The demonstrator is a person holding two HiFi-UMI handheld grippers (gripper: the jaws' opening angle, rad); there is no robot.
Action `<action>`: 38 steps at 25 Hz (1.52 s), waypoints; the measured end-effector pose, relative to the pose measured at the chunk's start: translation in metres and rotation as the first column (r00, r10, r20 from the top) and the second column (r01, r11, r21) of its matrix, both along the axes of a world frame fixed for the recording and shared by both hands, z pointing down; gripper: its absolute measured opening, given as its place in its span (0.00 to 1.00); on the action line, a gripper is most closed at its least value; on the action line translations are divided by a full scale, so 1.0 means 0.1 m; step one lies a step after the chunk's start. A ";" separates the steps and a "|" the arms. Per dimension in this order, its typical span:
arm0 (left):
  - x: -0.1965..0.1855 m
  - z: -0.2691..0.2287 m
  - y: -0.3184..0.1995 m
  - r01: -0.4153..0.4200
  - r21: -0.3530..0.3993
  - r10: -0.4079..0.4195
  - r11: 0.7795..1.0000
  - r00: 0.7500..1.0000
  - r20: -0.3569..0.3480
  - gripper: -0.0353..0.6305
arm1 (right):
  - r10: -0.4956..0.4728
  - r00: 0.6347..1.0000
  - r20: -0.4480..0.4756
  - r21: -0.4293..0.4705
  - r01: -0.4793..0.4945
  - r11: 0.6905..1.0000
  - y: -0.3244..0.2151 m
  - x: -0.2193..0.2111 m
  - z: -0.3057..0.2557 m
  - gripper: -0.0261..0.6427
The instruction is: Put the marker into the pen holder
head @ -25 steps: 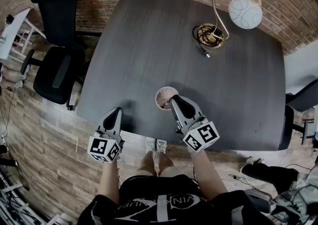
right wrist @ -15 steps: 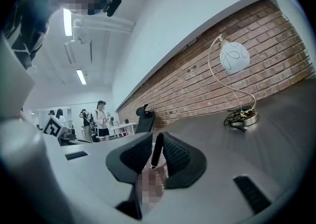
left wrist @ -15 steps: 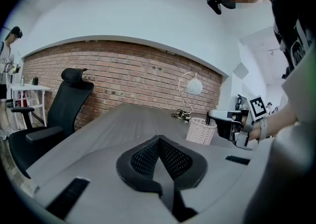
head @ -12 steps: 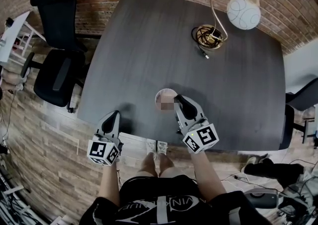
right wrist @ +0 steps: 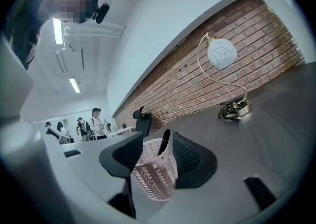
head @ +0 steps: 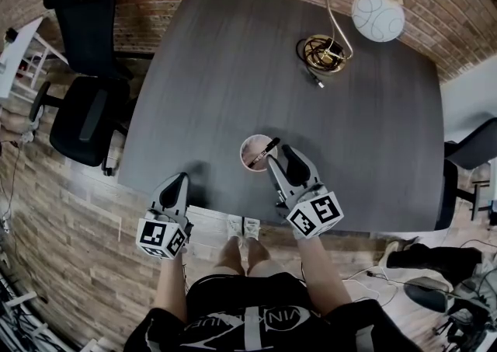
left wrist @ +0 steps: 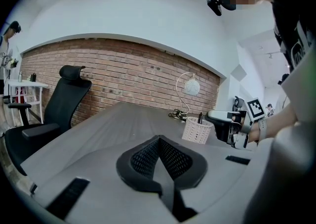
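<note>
A white mesh pen holder (head: pixel 254 154) stands near the front edge of the dark table (head: pixel 233 71). The black marker (head: pixel 266 148) leans inside it, tip up over the rim. My right gripper (head: pixel 278 161) sits just right of the holder, and its jaws are opening. In the right gripper view the holder (right wrist: pixel 155 176) shows between the spread jaws of the right gripper (right wrist: pixel 153 151), and the marker (right wrist: pixel 164 143) stands free of both pads. My left gripper (head: pixel 179 179) rests at the table's front edge, shut and empty. The left gripper view shows the holder (left wrist: pixel 196 130) far ahead to the right.
A gold arc lamp with a white globe (head: pixel 378 15) and a cable-wrapped base (head: pixel 321 55) stands at the back right. Black office chairs (head: pixel 85 102) are left of the table, another chair (head: pixel 470 148) at the right. People (right wrist: pixel 96 121) stand far off.
The right gripper's jaws have spread and let go of the marker, which now leans in the holder. The gripper has drawn slightly back. The left gripper has barely moved.
</note>
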State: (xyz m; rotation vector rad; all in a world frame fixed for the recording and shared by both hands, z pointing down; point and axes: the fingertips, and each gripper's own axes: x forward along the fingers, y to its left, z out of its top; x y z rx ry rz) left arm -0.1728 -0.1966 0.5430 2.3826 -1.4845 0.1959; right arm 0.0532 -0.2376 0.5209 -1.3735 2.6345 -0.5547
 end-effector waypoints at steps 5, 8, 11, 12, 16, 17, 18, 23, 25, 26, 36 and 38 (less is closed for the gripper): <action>-0.05 -0.01 0.05 0.005 0.003 -0.005 1.000 1.000 -0.005 0.07 | 0.020 0.999 0.027 -0.015 -0.020 1.000 0.03 0.04 0.00 0.35; -0.10 -0.02 0.08 0.012 0.005 -0.012 1.000 1.000 -0.010 0.07 | 0.021 1.000 0.006 -0.005 -0.021 1.000 0.07 0.07 -0.03 0.35; -0.12 -0.05 0.09 0.016 0.012 -0.016 1.000 1.000 -0.015 0.07 | 0.026 1.000 -0.016 0.012 -0.026 1.000 0.12 0.13 -0.10 0.35; -0.12 -0.07 0.09 0.015 0.017 -0.015 1.000 1.000 -0.018 0.07 | 0.030 0.999 -0.021 0.016 -0.030 0.999 0.13 0.15 -0.12 0.35; -0.10 -0.17 0.09 0.006 0.036 -0.005 0.999 1.000 -0.024 0.07 | 0.056 0.998 -0.039 0.028 -0.055 0.998 0.21 0.25 -0.22 0.28; -0.09 -0.19 0.09 0.005 0.041 -0.004 0.999 1.000 -0.025 0.07 | 0.064 0.997 -0.040 0.029 -0.063 0.998 0.22 0.28 -0.24 0.24; -0.09 -0.22 0.08 0.004 0.046 -0.003 0.999 1.000 -0.026 0.07 | 0.071 0.997 -0.040 0.029 -0.070 0.997 0.23 0.31 -0.26 0.20; -0.07 -0.32 0.07 0.001 0.068 0.001 0.998 1.000 -0.031 0.07 | 0.092 0.995 -0.049 0.041 -0.090 0.995 0.31 0.42 -0.35 0.12; -0.05 -0.37 0.06 -0.003 0.077 0.006 0.997 0.999 -0.032 0.07 | 0.100 0.993 -0.056 0.046 -0.098 0.994 0.34 0.46 -0.39 0.12; -0.03 -0.39 0.05 -0.006 0.083 0.009 0.997 0.999 -0.031 0.07 | 0.105 0.993 -0.059 0.050 -0.102 0.993 0.35 0.48 -0.41 0.11; 0.12 -0.68 -0.02 -0.034 0.140 0.039 0.990 0.999 -0.033 0.07 | 0.137 0.988 -0.068 0.076 -0.132 0.988 0.46 0.62 -0.60 0.10; 0.16 -0.74 -0.03 -0.043 0.151 0.049 0.988 0.998 -0.032 0.07 | 0.139 0.989 -0.058 0.076 -0.135 0.988 0.47 0.64 -0.63 0.10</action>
